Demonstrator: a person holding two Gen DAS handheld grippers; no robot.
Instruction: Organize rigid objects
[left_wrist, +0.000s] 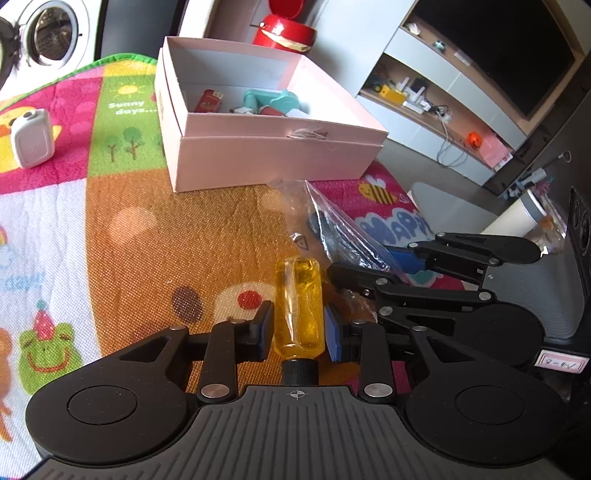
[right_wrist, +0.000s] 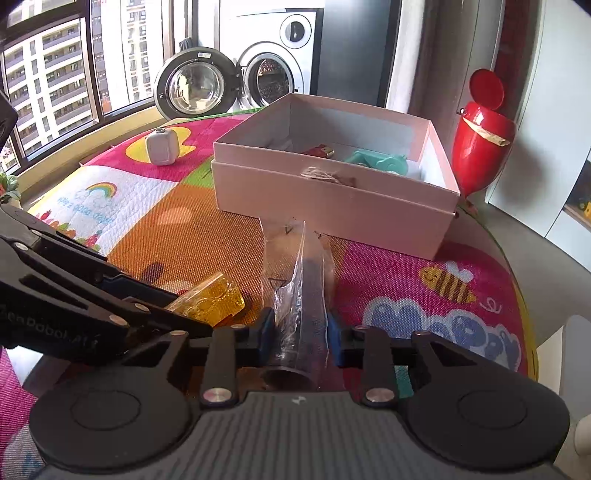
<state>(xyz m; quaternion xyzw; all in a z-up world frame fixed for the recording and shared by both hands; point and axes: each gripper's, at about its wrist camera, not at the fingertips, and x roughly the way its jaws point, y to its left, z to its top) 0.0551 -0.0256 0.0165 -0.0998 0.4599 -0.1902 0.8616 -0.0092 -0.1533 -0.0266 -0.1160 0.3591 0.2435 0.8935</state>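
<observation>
1. Left tongs (left_wrist: 298, 328): blue pads set on either side of a yellow translucent screwdriver handle (left_wrist: 298, 306), narrow, with the handle between them; the left pad meets the handle, while a thin gap may remain at the right pad, so a firm grip cannot be told for certain. The handle's black collar (left_wrist: 299, 369) points back toward the camera.
2. Right tongs (right_wrist: 301, 336): closed narrow on a clear plastic bag (right_wrist: 295, 273) that wraps a dark tube-like item (right_wrist: 312, 314); both pads press the plastic. What the dark item is cannot be told.
3. The two tongs sit close side by side, the left one's linkage crossing the lower left of the right wrist view.
4. Play mat (left_wrist: 155, 236): colourful, printed with a bee, frog, trees and lettering; covers the bench beneath both items.
5. Pink cardboard box (right_wrist: 332, 206): open, seated in its own lid, just beyond the bag; holds a red lighter (left_wrist: 208, 100), a teal plastic item (left_wrist: 273, 99) and other small pieces.
6. White small device (left_wrist: 32, 137): upright on the mat, well apart to the left of the box.
7. Red lidded bin (right_wrist: 482, 147): behind the box, right side.
8. Washing machine (right_wrist: 273, 74): background, door open.
</observation>
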